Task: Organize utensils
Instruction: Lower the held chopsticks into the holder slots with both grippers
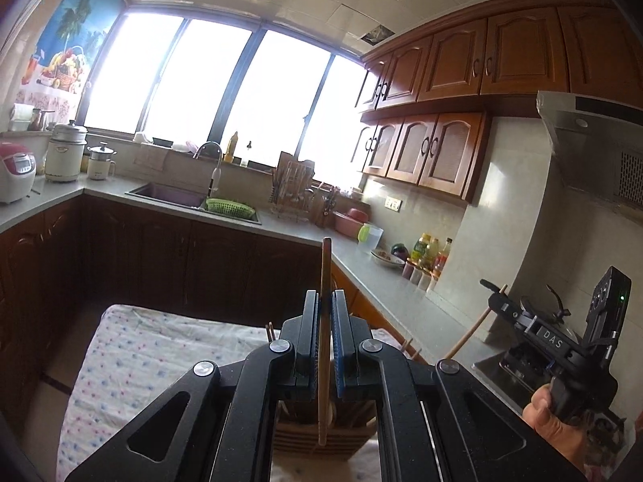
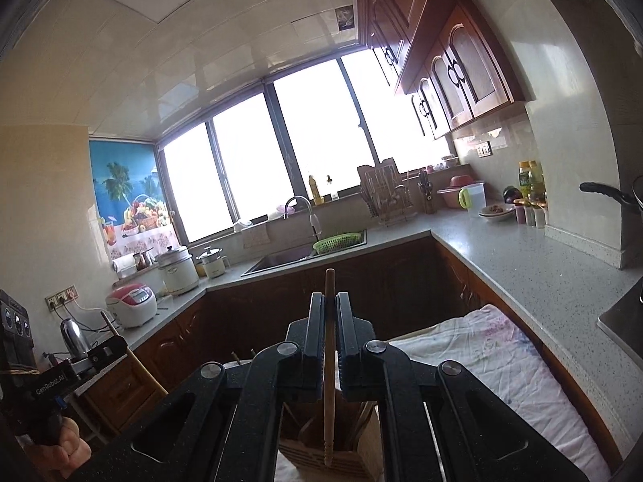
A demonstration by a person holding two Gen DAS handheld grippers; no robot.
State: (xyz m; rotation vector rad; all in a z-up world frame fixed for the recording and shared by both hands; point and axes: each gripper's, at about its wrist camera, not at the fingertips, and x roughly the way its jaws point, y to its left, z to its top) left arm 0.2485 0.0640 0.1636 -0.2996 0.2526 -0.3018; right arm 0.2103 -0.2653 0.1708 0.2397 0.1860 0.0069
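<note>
So, mid-task — left gripper (image 1: 324, 309) clenched on one chopstick (image 1: 324, 265), right gripper (image 2: 330, 313) gripping another chopstick (image 2: 329, 289), both upright just above the near wooden holder (image 2: 317, 454) w/ some utensils already in — neither dropped in yet.

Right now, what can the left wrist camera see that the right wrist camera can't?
Only the left wrist view shows the steel range hood and the right gripper.

Only the right wrist view shows the shiny metal kettle, the black pan handle and the left gripper.

Both show a thin wooden chopstick clamped upright between the jaws, over the slatted wooden utensil holder, plus the green plastic basket.
</note>
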